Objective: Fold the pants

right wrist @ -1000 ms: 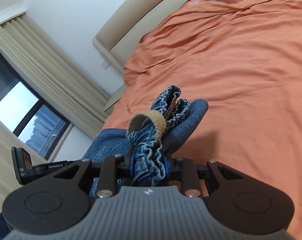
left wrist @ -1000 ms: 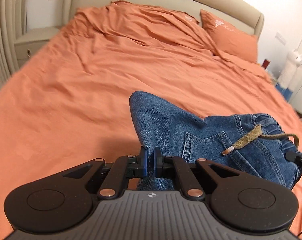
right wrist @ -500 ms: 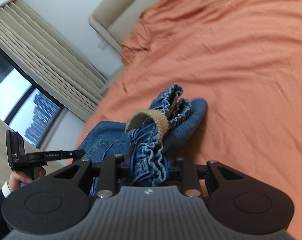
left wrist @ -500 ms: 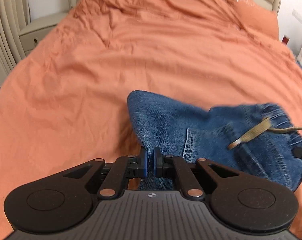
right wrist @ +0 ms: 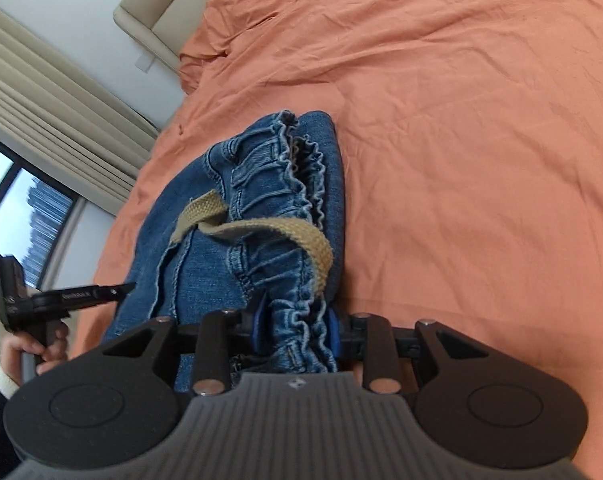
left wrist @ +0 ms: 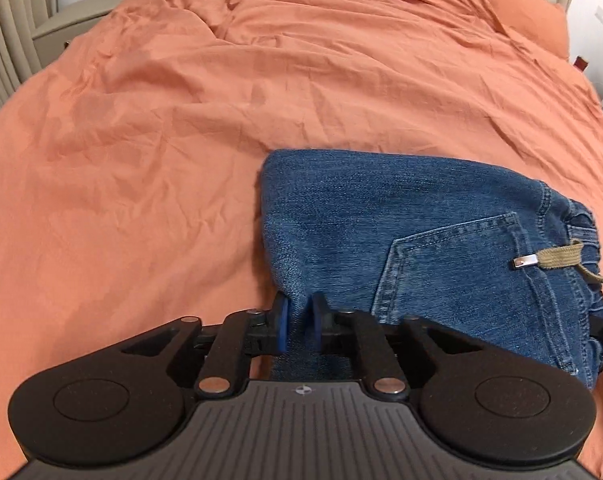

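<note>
Blue denim pants (left wrist: 401, 232) lie folded on the orange bed sheet (left wrist: 181, 120), back pocket up, with a tan drawstring (left wrist: 557, 258) at the elastic waistband. My left gripper (left wrist: 299, 322) is shut on the folded left edge of the pants. My right gripper (right wrist: 295, 330) is shut on the gathered waistband (right wrist: 277, 184), and the tan drawstring (right wrist: 261, 230) loops over it. The pants (right wrist: 205, 248) rest on the sheet in both views.
The orange bed (right wrist: 481, 120) stretches ahead, with a beige headboard (right wrist: 149, 4) and an orange pillow (left wrist: 529, 8) at its far end. A nightstand (left wrist: 73, 20) and curtains (right wrist: 61, 112) stand at the left. The person's hand holds the left gripper's handle (right wrist: 33, 304).
Both grippers have lowered the pants toward the bed and tilted downward. The pants now lie flatter on the sheet. Both grips are unchanged.
</note>
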The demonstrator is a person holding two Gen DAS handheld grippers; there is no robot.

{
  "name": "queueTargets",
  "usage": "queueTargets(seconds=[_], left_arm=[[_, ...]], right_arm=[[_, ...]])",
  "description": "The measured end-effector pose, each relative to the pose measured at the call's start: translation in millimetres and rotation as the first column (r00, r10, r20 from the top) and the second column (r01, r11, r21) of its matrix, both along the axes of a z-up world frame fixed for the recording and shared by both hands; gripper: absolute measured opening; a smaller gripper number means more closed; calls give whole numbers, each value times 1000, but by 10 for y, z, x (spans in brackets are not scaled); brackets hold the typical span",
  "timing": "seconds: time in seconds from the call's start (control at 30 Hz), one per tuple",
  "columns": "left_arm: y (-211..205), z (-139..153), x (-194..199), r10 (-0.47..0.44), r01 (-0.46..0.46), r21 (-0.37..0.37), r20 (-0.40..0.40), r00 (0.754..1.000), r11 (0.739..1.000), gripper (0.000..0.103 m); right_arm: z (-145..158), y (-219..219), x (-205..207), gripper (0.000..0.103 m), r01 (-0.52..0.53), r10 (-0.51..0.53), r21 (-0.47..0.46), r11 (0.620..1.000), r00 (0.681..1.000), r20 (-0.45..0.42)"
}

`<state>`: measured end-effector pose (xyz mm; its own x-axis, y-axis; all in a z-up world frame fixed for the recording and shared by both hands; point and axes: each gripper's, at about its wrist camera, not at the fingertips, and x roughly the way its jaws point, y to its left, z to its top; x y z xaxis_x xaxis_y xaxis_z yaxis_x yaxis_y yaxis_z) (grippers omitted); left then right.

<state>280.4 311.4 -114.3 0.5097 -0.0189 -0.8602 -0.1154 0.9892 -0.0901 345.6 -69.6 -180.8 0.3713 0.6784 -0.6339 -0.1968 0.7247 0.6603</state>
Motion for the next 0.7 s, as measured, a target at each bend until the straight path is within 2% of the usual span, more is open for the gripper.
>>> queueTargets(seconds=[0.03, 0.17, 0.2, 0.37, 0.5, 0.6, 0.7], left_arm=[[-10, 43, -21, 3, -3, 11, 1, 1000, 1000, 21], [-1, 229, -134, -1, 1, 47, 6, 1000, 999, 21], [-2, 284, -178, -7, 7, 62, 11, 1000, 998, 23], [-87, 548, -426, -68, 66, 146, 11, 998, 987, 25], [-212, 695, -600, -131, 128, 189, 1, 991, 974, 27], [-285, 727, -720, -164, 159, 161, 22, 986, 974, 30], [-326, 632, -822, -175, 169, 94, 60, 983, 981, 31]], right_arm=[[36, 24, -2, 28, -4, 4, -24, 1000, 1000, 8], [241, 48, -57, 50, -26, 38, -146, 989, 996, 79], [298, 49, -78, 53, -31, 51, -184, 983, 993, 108], [640, 76, -234, 54, -16, 113, -344, 939, 958, 264], [899, 247, -389, 53, -11, 177, -403, 915, 909, 378], [983, 451, -423, 53, -30, 222, -423, 906, 884, 412], [979, 633, -446, 51, -52, 249, -441, 896, 882, 401]])
